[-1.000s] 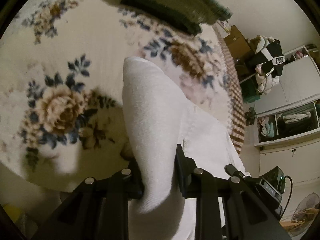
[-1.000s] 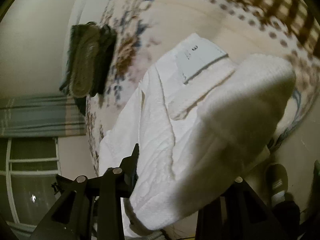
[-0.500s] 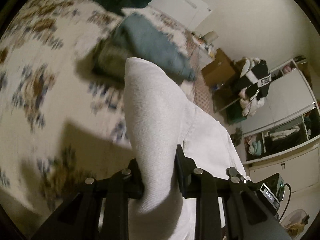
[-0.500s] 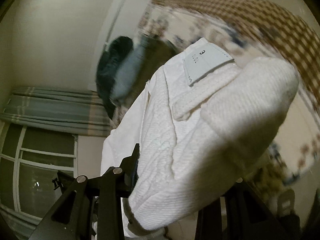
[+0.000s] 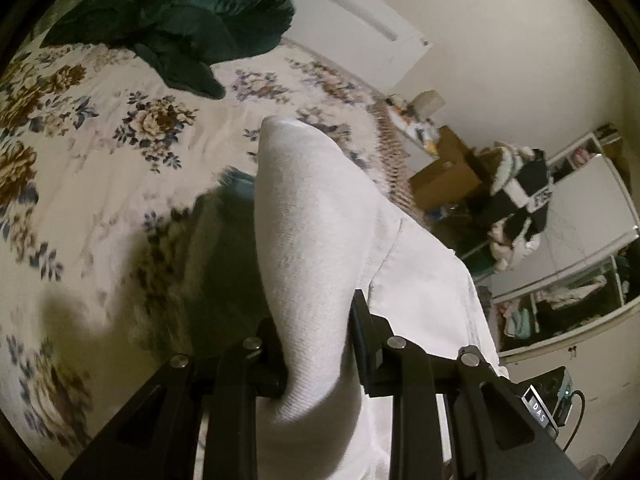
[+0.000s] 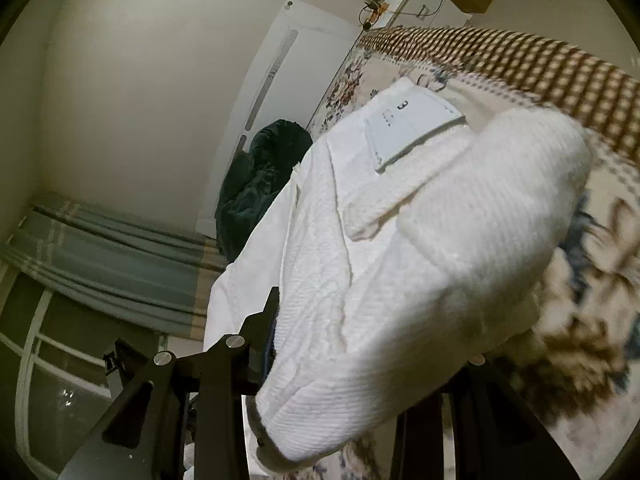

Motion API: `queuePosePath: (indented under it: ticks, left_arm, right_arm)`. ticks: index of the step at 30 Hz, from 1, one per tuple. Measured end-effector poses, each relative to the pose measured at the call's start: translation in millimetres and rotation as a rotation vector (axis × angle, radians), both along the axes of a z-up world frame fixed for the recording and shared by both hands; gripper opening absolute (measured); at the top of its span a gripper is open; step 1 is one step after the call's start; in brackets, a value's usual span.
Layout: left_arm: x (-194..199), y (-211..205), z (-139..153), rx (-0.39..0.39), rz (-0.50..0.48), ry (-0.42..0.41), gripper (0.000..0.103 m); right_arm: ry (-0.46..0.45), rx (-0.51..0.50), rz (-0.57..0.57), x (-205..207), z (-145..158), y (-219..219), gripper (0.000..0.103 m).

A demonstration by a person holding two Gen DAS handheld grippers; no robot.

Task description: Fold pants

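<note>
Pants (image 5: pixel 320 240) are lifted above the bed (image 5: pixel 100 128), left claw (image 5: pixel 318 344) and right claw (image 6: pixel 360 364) each clamped on fabric. Step: carrying. Next: lay them flat.

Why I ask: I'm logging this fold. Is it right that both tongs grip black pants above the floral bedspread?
Not quite: the pants are white, not black, as both wrist views show. The left tongs and right tongs do grip them above the floral bedspread.

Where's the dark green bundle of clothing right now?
The dark green bundle of clothing lies on the floral bedspread at the far end, by the white headboard, beyond the white pants.
</note>
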State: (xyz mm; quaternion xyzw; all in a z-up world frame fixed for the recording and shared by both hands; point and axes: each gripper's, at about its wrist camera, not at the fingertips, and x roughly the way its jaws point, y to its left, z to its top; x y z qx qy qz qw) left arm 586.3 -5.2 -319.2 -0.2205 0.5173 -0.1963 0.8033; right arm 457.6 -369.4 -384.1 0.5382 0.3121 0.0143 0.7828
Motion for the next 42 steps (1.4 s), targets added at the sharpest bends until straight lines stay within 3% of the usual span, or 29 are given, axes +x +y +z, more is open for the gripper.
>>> queuePosePath:
  ticks: [4, 8, 14, 17, 19, 22, 23, 28, 32, 35, 42]
  left_arm:
    - [26, 10, -43, 0.048, 0.001, 0.078, 0.022]
    - [25, 24, -61, 0.040, 0.009, 0.106, 0.027]
    - [26, 25, -55, 0.076, 0.012, 0.142, 0.037]
    - [12, 20, -38, 0.189, 0.026, 0.107, 0.047]
    - [2, 15, -25, 0.241, 0.023, 0.065, 0.050]
    - [-15, 5, -11, 0.324, 0.004, 0.035, 0.083]
    - [-26, -1, -3, 0.348, -0.006, 0.016, 0.086]
    - [-68, -17, 28, 0.420, -0.012, -0.040, 0.093]
    - [-98, -22, 53, 0.455, 0.010, -0.067, 0.093]
    - [-131, -26, 77, 0.489, 0.019, -0.093, 0.093]
    - [-217, -29, 135, 0.537, 0.078, -0.180, 0.093]
  right_arm:
    - [0.063, -0.008, 0.011, 57, -44, 12, 0.036]
    - [0.139, -0.009, 0.041, 73, -75, 24, 0.037]
    - [0.227, 0.017, 0.075, 56, -86, 13, 0.053]
    - [0.274, 0.001, 0.070, 44, -79, -6, 0.064]
    - [0.318, -0.065, 0.071, 36, -68, -12, 0.072]
    - [0.380, -0.207, 0.095, 22, -44, -9, 0.082]
    - [0.384, -0.266, 0.107, 18, -34, -7, 0.083]
    - [0.438, -0.580, 0.159, 7, 20, 17, 0.098]
    - [0.461, -0.813, 0.154, -12, 57, 36, 0.101]
    - [0.440, -0.897, 0.150, -34, 90, 49, 0.101]
    - [0.367, -0.927, 0.171, -107, 150, 67, 0.101]
